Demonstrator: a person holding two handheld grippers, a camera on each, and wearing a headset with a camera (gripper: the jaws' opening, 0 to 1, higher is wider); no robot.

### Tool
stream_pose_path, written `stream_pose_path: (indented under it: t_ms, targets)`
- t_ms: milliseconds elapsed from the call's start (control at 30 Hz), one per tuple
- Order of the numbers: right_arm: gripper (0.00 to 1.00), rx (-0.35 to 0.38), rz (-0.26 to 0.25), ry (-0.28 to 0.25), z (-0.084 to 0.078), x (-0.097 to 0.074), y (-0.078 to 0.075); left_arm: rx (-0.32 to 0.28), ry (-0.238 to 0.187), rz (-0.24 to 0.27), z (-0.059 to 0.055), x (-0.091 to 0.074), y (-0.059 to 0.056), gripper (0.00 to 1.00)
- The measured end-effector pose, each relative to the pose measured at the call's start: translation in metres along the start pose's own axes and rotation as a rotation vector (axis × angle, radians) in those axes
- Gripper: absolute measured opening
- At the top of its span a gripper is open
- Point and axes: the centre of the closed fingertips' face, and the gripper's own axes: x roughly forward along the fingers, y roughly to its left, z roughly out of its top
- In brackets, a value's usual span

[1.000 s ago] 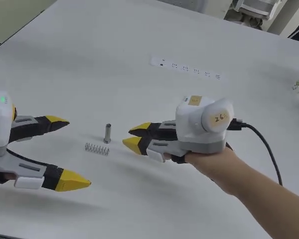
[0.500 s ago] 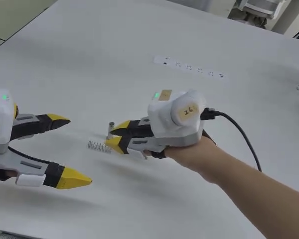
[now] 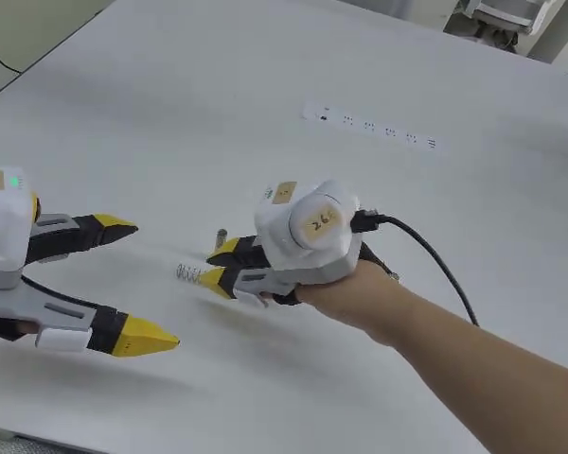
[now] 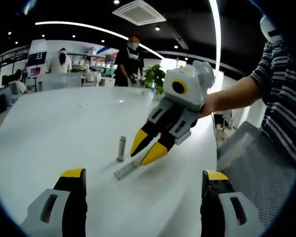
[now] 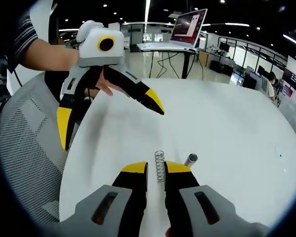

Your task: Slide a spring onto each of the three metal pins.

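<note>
A small coil spring (image 3: 187,274) lies flat on the white table (image 3: 265,113), and a short metal pin (image 3: 221,236) stands upright just behind it. My right gripper (image 3: 218,264) is down at the spring's right end. In the right gripper view its jaws stand a little apart, open, with the spring (image 5: 160,165) lying in the gap and the pin (image 5: 190,159) just to the right. My left gripper (image 3: 137,281) hovers wide open at the left, empty. The left gripper view shows the spring (image 4: 126,170), the pin (image 4: 121,148) and the right gripper (image 4: 146,150).
A flat white strip with dark markings (image 3: 374,126) lies farther back on the table. The right gripper's black cable (image 3: 435,265) trails to the right. A mesh chair (image 4: 246,148) stands by the table edge, and people stand far behind.
My right gripper has moved left and down to the spring, whose end now lies between its tips. The left gripper has stayed in place, open.
</note>
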Motion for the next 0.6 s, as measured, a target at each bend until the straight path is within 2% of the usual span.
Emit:
stream_pose_path:
  t_ms: [367,600]
  targets:
    - [0.09,-0.03,-0.022,0.075,-0.019,0.015,-0.006,-0.006,0.005,-0.004,-0.003,0.0,-0.002,0.94]
    - [0.09,-0.003,-0.022,0.092,-0.028,0.019,-0.008,-0.014,0.009,-0.002,-0.006,-0.001,-0.002,0.93]
